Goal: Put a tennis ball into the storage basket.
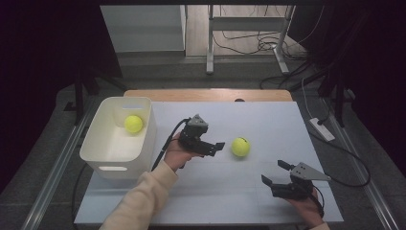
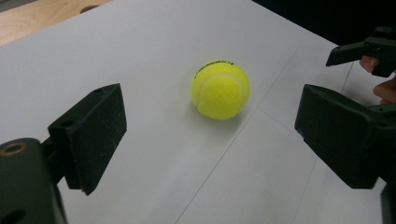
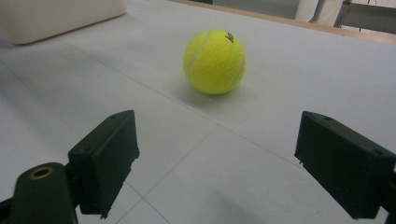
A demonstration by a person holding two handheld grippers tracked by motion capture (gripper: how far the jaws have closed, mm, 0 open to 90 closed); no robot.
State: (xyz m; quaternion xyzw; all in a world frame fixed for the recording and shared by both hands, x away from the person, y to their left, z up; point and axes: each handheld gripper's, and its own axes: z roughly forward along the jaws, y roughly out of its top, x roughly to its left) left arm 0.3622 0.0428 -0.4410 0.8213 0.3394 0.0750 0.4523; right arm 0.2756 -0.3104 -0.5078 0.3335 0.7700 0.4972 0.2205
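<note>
Room: the tennis ball (image 1: 241, 147) lies on bare white worktop (image 1: 268, 120), well inside its edges, bin (image 1: 143, 143) off to the left.
Writing: black print on ball, unreadable.
Ball: yellow-green felt, pale seam.
Left hand-held gripper (image 1: 219, 145): spread, near ball, empty.
Right hand-held gripper (image 1: 275, 173): spread, empty.
</note>
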